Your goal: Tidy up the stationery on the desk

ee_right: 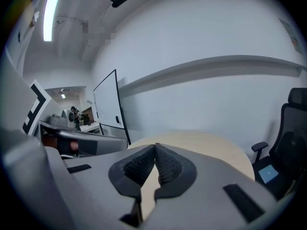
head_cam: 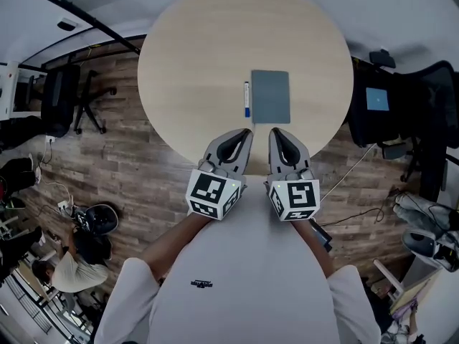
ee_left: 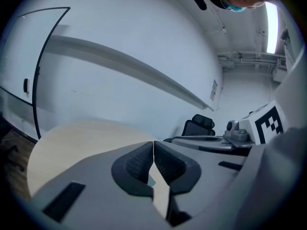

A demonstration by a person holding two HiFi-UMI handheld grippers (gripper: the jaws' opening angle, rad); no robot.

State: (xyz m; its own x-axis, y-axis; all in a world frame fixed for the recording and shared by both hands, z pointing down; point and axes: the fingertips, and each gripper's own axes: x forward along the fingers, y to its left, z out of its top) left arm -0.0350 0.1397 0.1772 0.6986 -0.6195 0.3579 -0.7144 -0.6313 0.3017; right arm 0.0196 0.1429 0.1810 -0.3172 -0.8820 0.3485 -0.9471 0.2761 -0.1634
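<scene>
1. While both grippers hover at its near edge, the round wooden table (head_cam: pixel 186 63) bears two things near its middle.
2. The left gripper (head_cam: pixel 247 132) and the right gripper (head_cam: pixel 275 132) sit side by side, jaws closed and empty.
3. The grey notebook (head_cam: pixel 270 96) lies flat beyond their tips, apart from both.
4. The blue pen (head_cam: pixel 247 99) lies just beside the notebook's left edge, ahead of the left gripper.

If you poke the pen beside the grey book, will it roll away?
It probably would roll: the pen looks thin and round, and it lies flat on the smooth table. Pushed toward the book right beside it, it would likely stop there. Pushed the other way, nothing blocks it. It looks small, so it is probably light to lift.
</scene>
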